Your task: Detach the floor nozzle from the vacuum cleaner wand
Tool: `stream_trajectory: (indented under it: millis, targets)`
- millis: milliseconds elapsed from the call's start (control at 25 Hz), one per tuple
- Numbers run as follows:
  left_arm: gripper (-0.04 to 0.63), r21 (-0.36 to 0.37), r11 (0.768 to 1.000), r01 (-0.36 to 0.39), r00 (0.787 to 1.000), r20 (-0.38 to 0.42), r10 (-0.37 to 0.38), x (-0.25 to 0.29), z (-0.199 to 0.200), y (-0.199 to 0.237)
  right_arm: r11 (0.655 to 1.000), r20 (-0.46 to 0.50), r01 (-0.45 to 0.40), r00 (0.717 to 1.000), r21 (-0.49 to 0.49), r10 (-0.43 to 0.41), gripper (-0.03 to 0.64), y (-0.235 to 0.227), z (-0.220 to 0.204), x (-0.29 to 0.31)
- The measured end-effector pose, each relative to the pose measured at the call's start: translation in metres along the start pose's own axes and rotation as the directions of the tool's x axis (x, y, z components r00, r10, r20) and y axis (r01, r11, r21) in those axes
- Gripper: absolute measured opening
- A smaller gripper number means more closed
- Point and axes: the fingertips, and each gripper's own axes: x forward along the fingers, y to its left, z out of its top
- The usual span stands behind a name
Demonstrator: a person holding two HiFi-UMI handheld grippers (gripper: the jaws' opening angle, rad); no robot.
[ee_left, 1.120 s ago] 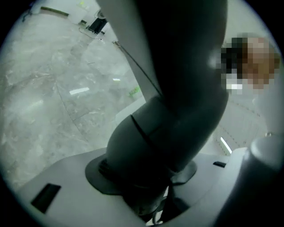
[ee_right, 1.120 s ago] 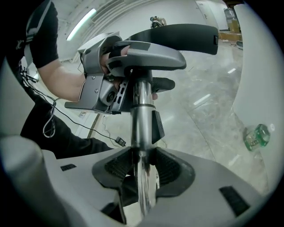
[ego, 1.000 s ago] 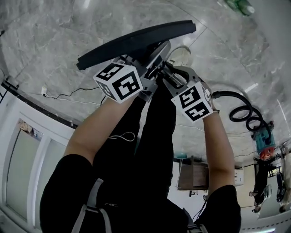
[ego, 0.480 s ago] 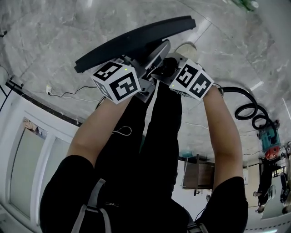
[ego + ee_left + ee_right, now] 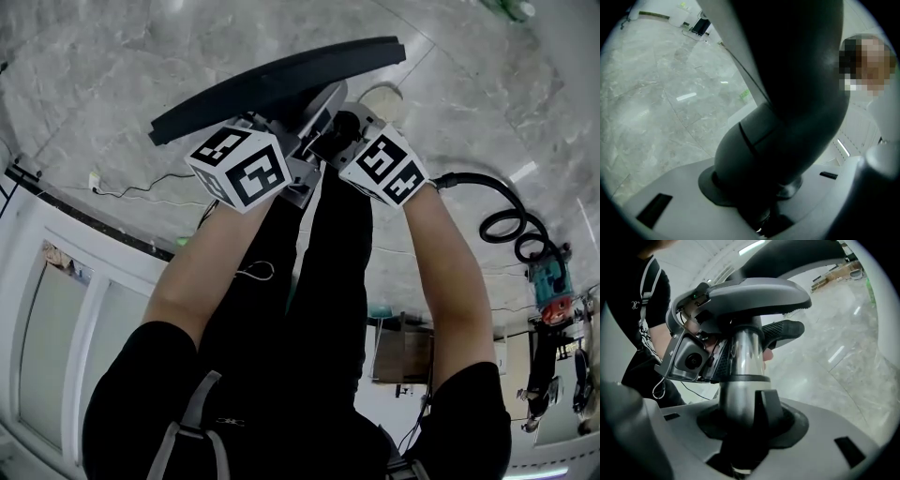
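Black floor nozzle [image 5: 281, 82] sits just beyond both tools. The left gripper [image 5: 761, 211] has just closed its jaws onto the nozzle's neck [image 5: 787, 117]. The right gripper [image 5: 740, 446], swung closer, pinches the chrome wand [image 5: 743, 357], so pulling apart looks next.

A dark, curved neck [image 5: 787, 108] fills the middle and upper right of the frame. It runs down between the grey jaws of the claw [image 5: 768, 211] at the bottom edge. The jaws have just been closing and press on it from lower left and right. Pale marble floor [image 5: 651, 103] spreads across the left, with a small black thing [image 5: 700, 26] at the upper left.
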Motion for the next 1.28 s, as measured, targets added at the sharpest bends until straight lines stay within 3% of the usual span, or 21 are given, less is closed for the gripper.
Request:
stream_trajectory:
  millis: [80,320,440,720,800,880,960,1080,1160,1280]
  targets:
    - [0.13,0.016,1.0,0.005,1.0,0.006,-0.005,0.0,0.002,-0.004,1.0,0.016,0.021,1.0,-0.003,-0.021,0.186,-0.002,0.001,-0.002]
    - [0.131,0.079,0.995,0.065,0.998,-0.016,-0.063,0.003,0.004,-0.019,0.998,0.025,-0.021,0.999,0.056,0.019,0.199,-0.004,0.002,-0.01]
    - [0.131,0.101,0.991,0.083,0.996,0.006,-0.084,0.002,0.008,-0.022,0.986,0.017,-0.041,0.999,0.163,0.038,0.377,-0.014,-0.002,-0.007]
    - [0.132,0.118,0.987,0.108,0.994,0.0,-0.109,0.001,0.006,-0.027,0.944,-0.038,-0.265,0.96,0.197,0.277,0.377,0.014,-0.016,-0.003]
    - [0.132,0.117,0.988,0.102,0.995,-0.021,-0.1,-0.002,0.002,-0.025,0.938,-0.042,-0.29,0.952,0.191,0.303,0.347,0.021,-0.02,-0.002]
    - [0.13,0.106,0.989,0.107,0.994,-0.034,-0.104,-0.002,-0.003,-0.024,0.948,-0.041,-0.276,0.958,0.16,0.285,0.256,0.022,-0.022,-0.003]
    - [0.13,0.088,0.992,0.092,0.996,-0.02,-0.091,-0.001,-0.001,-0.023,0.966,-0.04,-0.229,0.971,0.12,0.235,0.192,0.02,-0.022,-0.004]
    - [0.112,0.041,0.999,0.01,1.0,0.023,-0.011,-0.001,0.009,-0.009,0.992,-0.027,-0.113,0.993,0.062,0.114,0.148,0.012,-0.017,-0.001]
    - [0.107,0.027,1.0,0.0,1.0,0.031,-0.001,-0.002,0.017,-0.003,0.997,-0.018,-0.07,0.997,0.042,0.071,0.128,0.009,-0.009,0.002]
    - [0.1,0.074,0.994,0.08,0.997,0.002,-0.081,-0.002,0.024,-0.016,0.981,-0.011,-0.167,0.986,0.095,0.168,0.123,0.023,-0.001,-0.003]
